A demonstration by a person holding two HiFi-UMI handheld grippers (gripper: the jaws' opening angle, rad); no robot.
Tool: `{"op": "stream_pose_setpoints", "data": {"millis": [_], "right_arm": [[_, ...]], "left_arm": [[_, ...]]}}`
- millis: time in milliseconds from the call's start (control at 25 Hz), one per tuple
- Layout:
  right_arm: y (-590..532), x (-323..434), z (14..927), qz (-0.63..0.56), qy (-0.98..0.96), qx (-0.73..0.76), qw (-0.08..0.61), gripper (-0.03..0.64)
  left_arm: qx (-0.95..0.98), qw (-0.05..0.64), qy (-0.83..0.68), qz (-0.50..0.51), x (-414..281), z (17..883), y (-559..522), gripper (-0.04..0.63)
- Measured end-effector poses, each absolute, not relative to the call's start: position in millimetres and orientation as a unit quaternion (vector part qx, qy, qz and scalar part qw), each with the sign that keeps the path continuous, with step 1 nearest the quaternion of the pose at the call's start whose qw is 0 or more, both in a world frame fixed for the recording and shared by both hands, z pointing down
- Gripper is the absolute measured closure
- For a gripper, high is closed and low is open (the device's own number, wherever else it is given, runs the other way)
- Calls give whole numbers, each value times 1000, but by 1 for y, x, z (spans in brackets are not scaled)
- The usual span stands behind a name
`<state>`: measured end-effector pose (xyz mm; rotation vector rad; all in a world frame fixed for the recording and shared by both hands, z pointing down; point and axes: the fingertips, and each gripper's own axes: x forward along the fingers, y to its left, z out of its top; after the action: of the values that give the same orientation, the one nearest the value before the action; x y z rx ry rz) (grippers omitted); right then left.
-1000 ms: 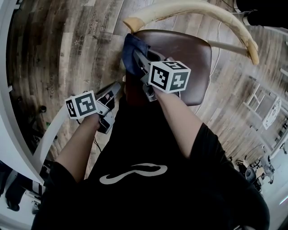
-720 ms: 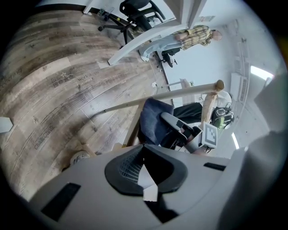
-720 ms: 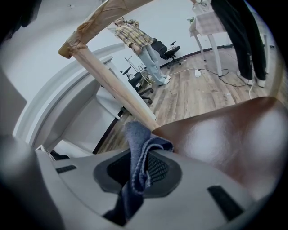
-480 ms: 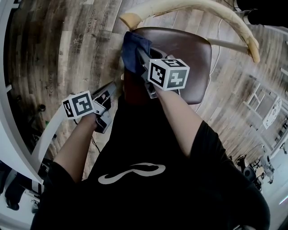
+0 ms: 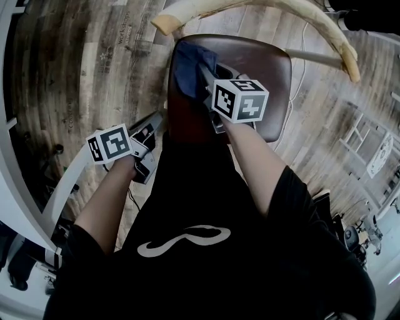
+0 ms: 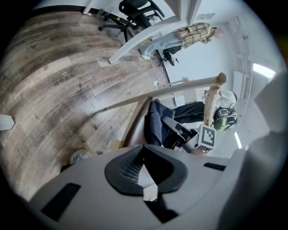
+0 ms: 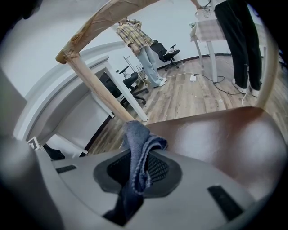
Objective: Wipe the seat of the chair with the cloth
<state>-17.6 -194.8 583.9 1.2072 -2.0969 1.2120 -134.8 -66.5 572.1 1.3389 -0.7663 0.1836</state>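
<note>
The seat (image 5: 269, 78) has part of its near edge hidden under the right arm (image 5: 250, 156) and dark shirt (image 5: 187, 206)

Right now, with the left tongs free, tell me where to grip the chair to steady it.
Probably take the wooden rail near its rounded end, from the left: it is slim, bare, and clear of the cloth in the right tongs.
</note>
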Motion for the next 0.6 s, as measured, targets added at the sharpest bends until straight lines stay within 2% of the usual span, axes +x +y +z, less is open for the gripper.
{"op": "stream_pose_setpoints", "data": {"millis": [600], "right_arm": [[-194,67,587,423,-739,467,238,563]], "left_arm": [[599,716,-348,83,-87,568,-57,583]]}}
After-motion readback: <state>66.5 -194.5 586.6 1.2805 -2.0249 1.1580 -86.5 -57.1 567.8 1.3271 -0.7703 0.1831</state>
